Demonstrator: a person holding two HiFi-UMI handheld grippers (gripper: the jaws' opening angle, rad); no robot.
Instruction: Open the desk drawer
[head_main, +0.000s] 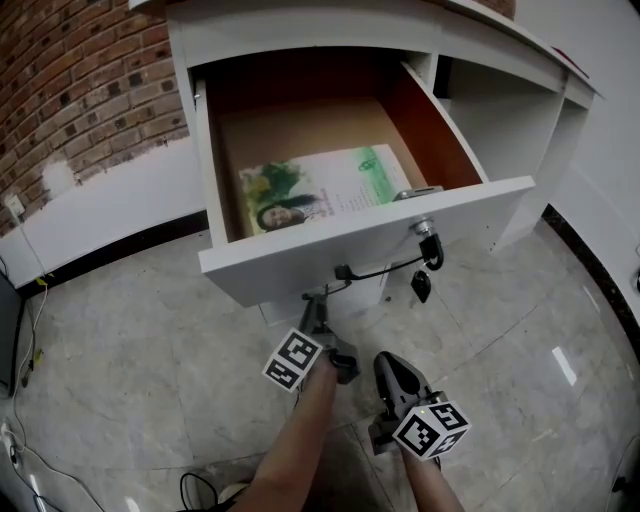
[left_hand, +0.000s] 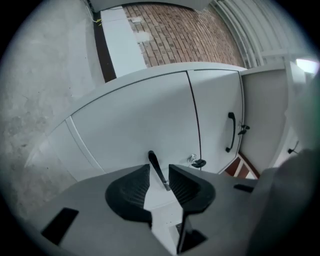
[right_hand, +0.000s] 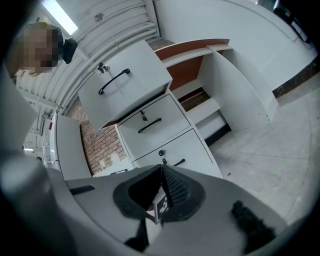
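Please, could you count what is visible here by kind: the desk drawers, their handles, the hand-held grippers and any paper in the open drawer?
White desk drawers: 3
Black curved drawer handles: 3
Grey hand-held grippers: 2
Green-and-white printed paper leaflet: 1
Total: 9

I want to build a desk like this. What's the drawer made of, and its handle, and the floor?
Drawer: probably painted or laminated board, with a smooth matte white front and a brown, woody-looking inside.
Handle: thin, curved and black. It could be metal or plastic; I can't tell which.
Floor: polished stone-look tile, with grey mottling, seams and glare.
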